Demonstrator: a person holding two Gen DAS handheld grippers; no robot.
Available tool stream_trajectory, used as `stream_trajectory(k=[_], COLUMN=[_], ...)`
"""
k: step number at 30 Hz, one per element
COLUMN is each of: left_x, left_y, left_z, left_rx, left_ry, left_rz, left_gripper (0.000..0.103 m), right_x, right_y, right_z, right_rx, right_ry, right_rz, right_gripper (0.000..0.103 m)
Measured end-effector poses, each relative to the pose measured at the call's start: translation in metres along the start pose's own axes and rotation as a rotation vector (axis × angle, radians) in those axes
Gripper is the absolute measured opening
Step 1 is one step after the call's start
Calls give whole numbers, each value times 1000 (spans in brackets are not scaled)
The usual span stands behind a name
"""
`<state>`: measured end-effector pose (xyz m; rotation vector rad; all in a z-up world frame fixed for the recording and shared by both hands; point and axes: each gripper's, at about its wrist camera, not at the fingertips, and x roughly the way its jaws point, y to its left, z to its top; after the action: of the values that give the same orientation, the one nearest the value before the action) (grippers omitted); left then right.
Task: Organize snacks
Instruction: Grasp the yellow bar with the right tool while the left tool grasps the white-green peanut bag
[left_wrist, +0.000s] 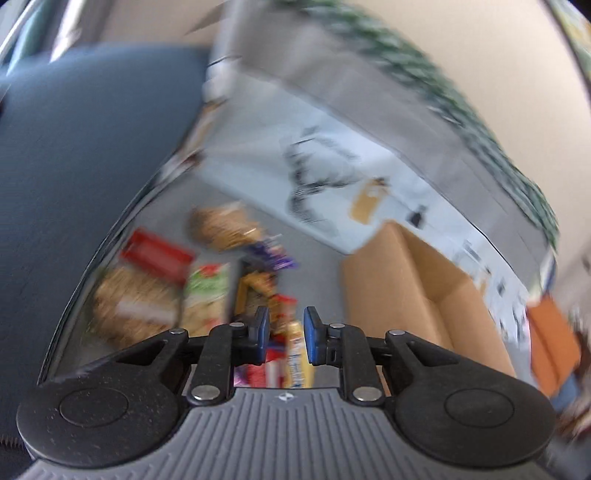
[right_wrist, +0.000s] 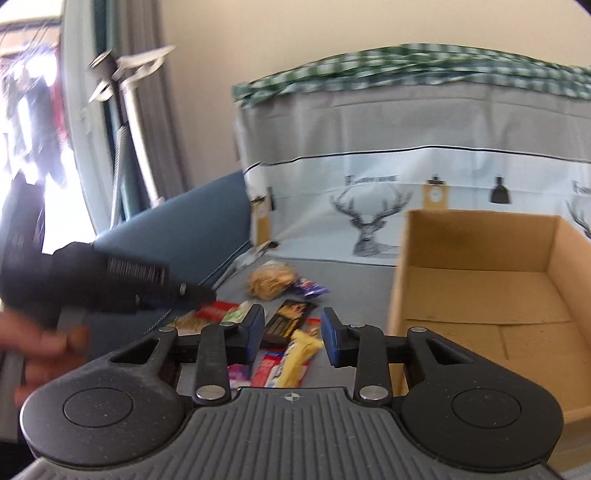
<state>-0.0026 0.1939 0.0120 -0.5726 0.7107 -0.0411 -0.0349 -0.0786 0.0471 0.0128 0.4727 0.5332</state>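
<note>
Several snack packets lie in a loose pile on a grey table (right_wrist: 354, 273): a yellow bar (right_wrist: 295, 356), a black and gold packet (right_wrist: 288, 319), a purple wrapper (right_wrist: 308, 287) and a round tan bag (right_wrist: 271, 281). An open, empty cardboard box (right_wrist: 480, 288) stands to their right. My right gripper (right_wrist: 292, 334) is open and empty above the near snacks. My left gripper (left_wrist: 286, 334) is open and empty over the same pile; its view is blurred. The yellow bar (left_wrist: 297, 354) shows between its fingers. The box (left_wrist: 406, 291) is on the right there.
A grey cloth with a deer print (right_wrist: 369, 221) hangs behind the table, with a green checked cloth (right_wrist: 406, 62) on top. A blue seat (right_wrist: 177, 240) adjoins the table on the left. The left gripper's body (right_wrist: 110, 284) reaches in from the left.
</note>
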Motion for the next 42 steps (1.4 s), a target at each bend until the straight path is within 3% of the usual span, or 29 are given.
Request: stream_trajectory(k=[3,5,9,10,12,14,18,22,25,26,28,29,35,42], left_x=[9,18,43,49,60,69,81,93,95,95,92,90,72,39], left_y=[22,26,26,24,23,20,17,19,16,16,18,18,14,-1], left_z=[10,13,18,18,16,13,12,9,8,8,7,7,6,10], left_rx=[-127,-143,-118,-105,-83,-65,-41,-36,-9,-3,-8,-7,1,-15], left_ry=[29,43,94,102,112,116,134,178,167,166,162,157,141,78], left_rz=[4,29,109,140,201,246,260,282,284,287,269,264,199,97], left_gripper=[21,21,25,27,46,51,59,59,51,43,40,39,39,39], right_x=[17,26,50,54,65,79,103,119,126,127,128,127,110,67], right_y=[12,16,16,15,14,12,12,10,6,5,4,4,12,20], right_z=[-5,-11,-22,-22,-25,-29,-37,-41,-45,-46,-48,-48,-45,-31], right_rx=[-17,-25,-21,-4,0,13,13,33,57,61,62,59,12,-74], right_ry=[32,49,127,124,141,177,238,292,319,326,336,337,311,216], right_rz=[31,44,32,45,36,25,6,-25,-40,-39,-21,-10,22,61], right_gripper=[36,36,39,49,57,58,58,58,54,50,29,27,26,26])
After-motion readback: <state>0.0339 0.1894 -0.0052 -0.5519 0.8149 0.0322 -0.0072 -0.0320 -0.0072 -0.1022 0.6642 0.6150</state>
